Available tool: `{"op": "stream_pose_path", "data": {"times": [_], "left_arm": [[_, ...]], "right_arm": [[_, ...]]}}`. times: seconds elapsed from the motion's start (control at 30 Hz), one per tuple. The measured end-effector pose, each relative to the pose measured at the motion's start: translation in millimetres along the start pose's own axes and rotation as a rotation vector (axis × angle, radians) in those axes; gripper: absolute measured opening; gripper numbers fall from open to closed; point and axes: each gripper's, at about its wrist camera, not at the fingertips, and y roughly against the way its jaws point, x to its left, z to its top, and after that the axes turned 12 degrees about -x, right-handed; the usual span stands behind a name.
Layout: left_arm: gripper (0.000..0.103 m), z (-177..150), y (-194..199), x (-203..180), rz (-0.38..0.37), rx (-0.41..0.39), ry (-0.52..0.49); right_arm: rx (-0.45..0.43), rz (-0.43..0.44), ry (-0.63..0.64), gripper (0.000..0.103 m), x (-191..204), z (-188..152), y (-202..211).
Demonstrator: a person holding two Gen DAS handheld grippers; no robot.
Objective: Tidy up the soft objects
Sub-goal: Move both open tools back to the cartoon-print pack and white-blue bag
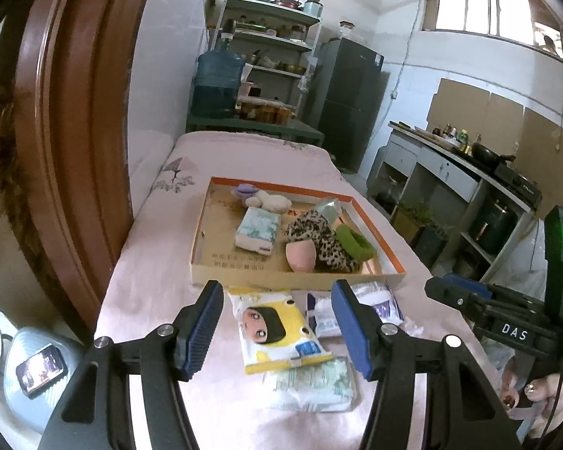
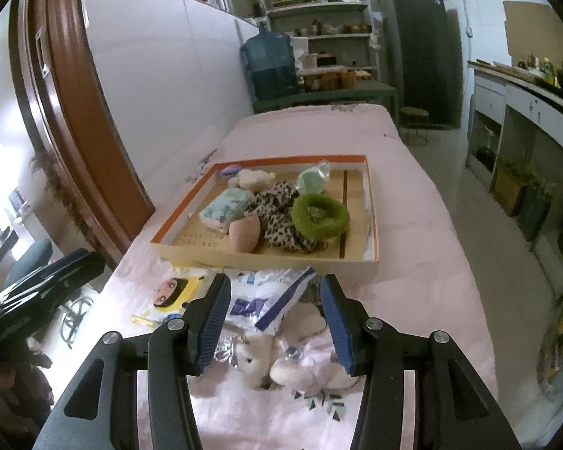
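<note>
An orange-rimmed cardboard tray [image 1: 202, 240] [image 2: 371, 202] sits on the pink bedsheet. It holds a tissue pack [image 1: 257, 230], a pink sponge [image 1: 300, 257], a leopard scrunchie [image 1: 319, 236] and a green scrunchie [image 1: 354, 242] [image 2: 321, 215]. My left gripper [image 1: 277, 326] is open above a yellow cartoon tissue pack [image 1: 277, 332], with a green-print pack [image 1: 311, 384] below it. My right gripper [image 2: 276, 320] is open above a blue-white plastic pack [image 2: 266, 300] and a white plush toy [image 2: 292, 367].
A wooden door frame [image 1: 67, 131] stands at left. A water jug [image 1: 217, 82], shelves [image 1: 274, 56] and fridge [image 1: 345, 101] are beyond the bed. A kitchen counter [image 1: 469, 172] runs along the right. A phone [image 1: 41, 369] lies on a blue stool at lower left.
</note>
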Motion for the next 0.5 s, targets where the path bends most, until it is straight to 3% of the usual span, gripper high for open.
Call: {"op": "stream_pose_path", "data": {"times": [0.5], "left_arm": [[0.06,-29,-14,11,0.004,0.067,0.038]], "right_arm": [[0.08,0.036,-0.082,0.056,-8,-25,-33]]}}
